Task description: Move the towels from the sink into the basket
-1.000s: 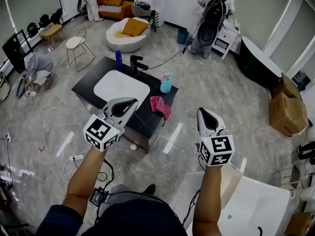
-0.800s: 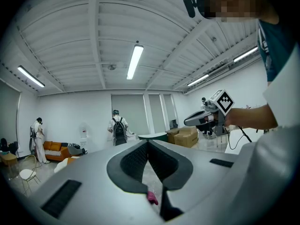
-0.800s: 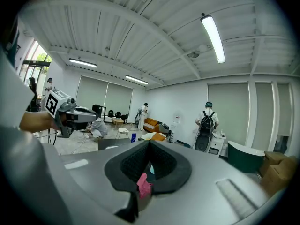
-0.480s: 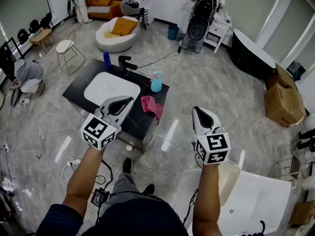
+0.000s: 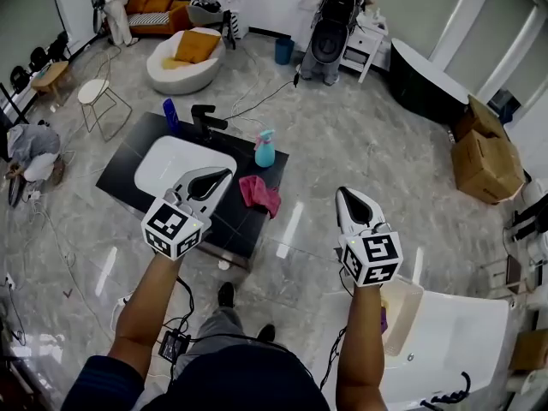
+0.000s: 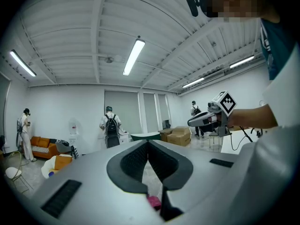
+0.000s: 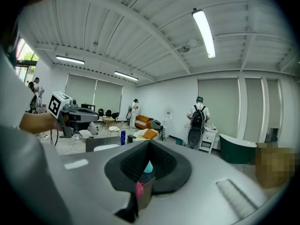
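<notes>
A pink towel (image 5: 259, 193) lies crumpled on the right end of the black sink counter (image 5: 128, 157), beside the white basin (image 5: 182, 163), not in it. My left gripper (image 5: 224, 175) hovers shut and empty over the counter's near edge, just left of the towel. The right gripper (image 5: 347, 192) is shut and empty too, over the floor to the towel's right. The towel shows low between the shut jaws in both gripper views (image 6: 153, 201) (image 7: 139, 189). A beige basket (image 5: 409, 291) stands by my right forearm with a purple scrap inside.
A teal spray bottle (image 5: 265, 150), a blue bottle (image 5: 171, 116) and a black faucet (image 5: 205, 120) stand on the counter. A white tub (image 5: 454, 349) sits at the lower right. Cardboard boxes (image 5: 479, 157), a wire chair (image 5: 96, 101) and people are farther off. Cables run across the floor.
The view has shifted: the sink counter slid left in frame and the beige basket came into sight at lower right. Both grippers stay shut and travel along with the person.
</notes>
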Demonstrator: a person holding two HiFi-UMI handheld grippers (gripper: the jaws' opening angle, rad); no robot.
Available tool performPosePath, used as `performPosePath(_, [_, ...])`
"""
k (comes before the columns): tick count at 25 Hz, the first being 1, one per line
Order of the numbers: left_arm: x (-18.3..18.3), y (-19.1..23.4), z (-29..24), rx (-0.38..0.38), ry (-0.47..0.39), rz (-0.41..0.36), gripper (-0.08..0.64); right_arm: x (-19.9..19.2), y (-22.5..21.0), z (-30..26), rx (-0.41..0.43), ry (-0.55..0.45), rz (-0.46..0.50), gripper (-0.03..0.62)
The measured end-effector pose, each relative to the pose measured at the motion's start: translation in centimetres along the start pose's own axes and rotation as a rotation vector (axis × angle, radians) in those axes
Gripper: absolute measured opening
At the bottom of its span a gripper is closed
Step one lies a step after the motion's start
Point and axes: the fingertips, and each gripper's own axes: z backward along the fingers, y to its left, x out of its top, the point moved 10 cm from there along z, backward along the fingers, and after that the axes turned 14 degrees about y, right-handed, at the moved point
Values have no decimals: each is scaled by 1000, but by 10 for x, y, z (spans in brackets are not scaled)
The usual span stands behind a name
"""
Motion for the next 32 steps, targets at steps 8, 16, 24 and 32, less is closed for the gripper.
performPosePath(8, [-20, 36, -40, -39, 39, 12, 8, -16, -9, -45, -20, 25, -42, 9])
performPosePath(16, [-54, 56, -84, -83, 113, 22, 8, -49, -20, -92, -15, 68, -98, 11])
performPosePath(24, [-94, 73, -122, -115, 182, 52, 8, -86, -22, -141, 7, 127, -149, 11])
performPosePath(32, [-140, 86, -160, -138, 250, 90, 22, -128, -20, -183, 31, 181, -202, 11])
